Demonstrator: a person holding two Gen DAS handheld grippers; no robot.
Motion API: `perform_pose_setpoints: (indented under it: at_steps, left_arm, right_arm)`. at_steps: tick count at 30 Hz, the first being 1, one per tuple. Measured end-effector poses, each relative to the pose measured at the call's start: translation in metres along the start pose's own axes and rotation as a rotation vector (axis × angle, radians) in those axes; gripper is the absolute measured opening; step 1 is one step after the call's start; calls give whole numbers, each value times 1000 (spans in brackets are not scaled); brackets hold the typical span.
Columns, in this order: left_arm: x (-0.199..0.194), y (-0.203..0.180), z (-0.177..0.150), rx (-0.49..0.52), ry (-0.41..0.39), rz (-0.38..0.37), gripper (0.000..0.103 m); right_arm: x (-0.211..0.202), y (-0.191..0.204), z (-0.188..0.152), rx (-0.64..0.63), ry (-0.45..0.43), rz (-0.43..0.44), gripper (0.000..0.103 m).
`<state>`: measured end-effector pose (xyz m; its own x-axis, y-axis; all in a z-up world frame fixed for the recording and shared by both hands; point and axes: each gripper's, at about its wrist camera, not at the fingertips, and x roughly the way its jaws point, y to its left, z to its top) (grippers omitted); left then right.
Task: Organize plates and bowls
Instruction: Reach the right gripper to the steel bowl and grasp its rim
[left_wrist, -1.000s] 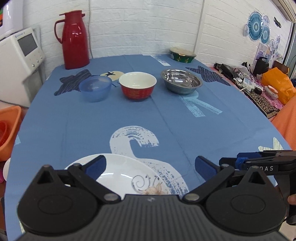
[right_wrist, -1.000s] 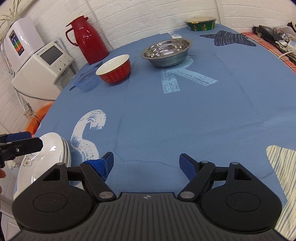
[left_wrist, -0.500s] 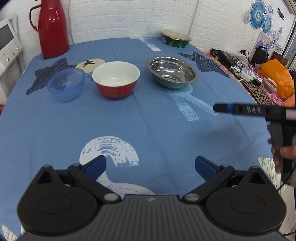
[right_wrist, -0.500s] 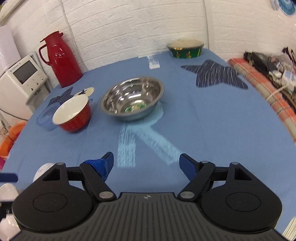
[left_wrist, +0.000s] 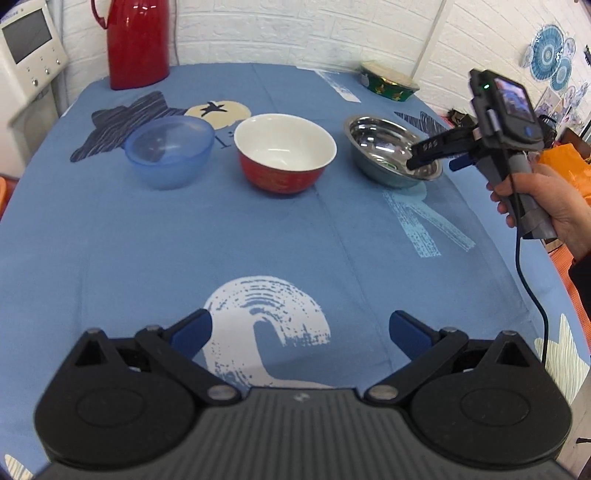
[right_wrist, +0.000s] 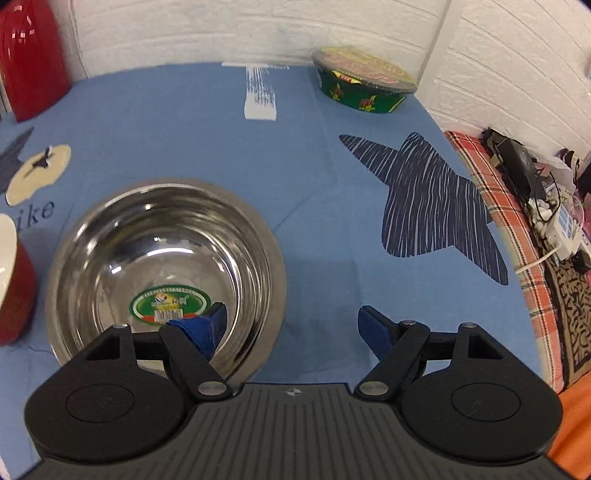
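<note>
— Blue cloth (left_wrist: 295, 236) is covering the table. What is sitting in the bowls?

— Nothing is lying in the blue bowl (left_wrist: 169, 150) or red bowl (left_wrist: 285, 152); only a green sticker is showing inside the steel bowl (right_wrist: 162, 266).

— And the tongs?

— Right gripper (right_wrist: 291, 328) is gaping wide, straddling the steel bowl's near rim, gripping nothing. Left gripper (left_wrist: 301, 334) is hovering agape over bare cloth, empty.
</note>
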<state>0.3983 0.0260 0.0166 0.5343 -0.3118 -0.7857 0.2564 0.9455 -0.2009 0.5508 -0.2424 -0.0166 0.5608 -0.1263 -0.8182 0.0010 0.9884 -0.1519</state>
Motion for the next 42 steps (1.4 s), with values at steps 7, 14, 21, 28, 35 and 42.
perform_pose_setpoints:
  at_steps: [7,14,21,28,35,42]
  left_arm:
    - [-7,2,-9,-29,-10,-53,101]
    - [-26,10,-13,-37,-68,-53,101]
    - [-27,-1,-13,1,-71,-79,101]
    - [-14,-26,1,31,-55,-88,101]
    - [37,-60,49,-61,-48,-113,101]
    - [90,-89,63,0,-28,36,101]
  right_arm:
    - [1,14,12,-71,154,-9,65]
    - [-8,18,0,-78,291,66,65]
    - [-37,22,-47,-175,363,150,65]
    - [-77,19,-91,-183,248,213,65]
    - [-75,-17,-110,73,23,213,65]
    - [-61,-14,-128,51,-70,206,66]
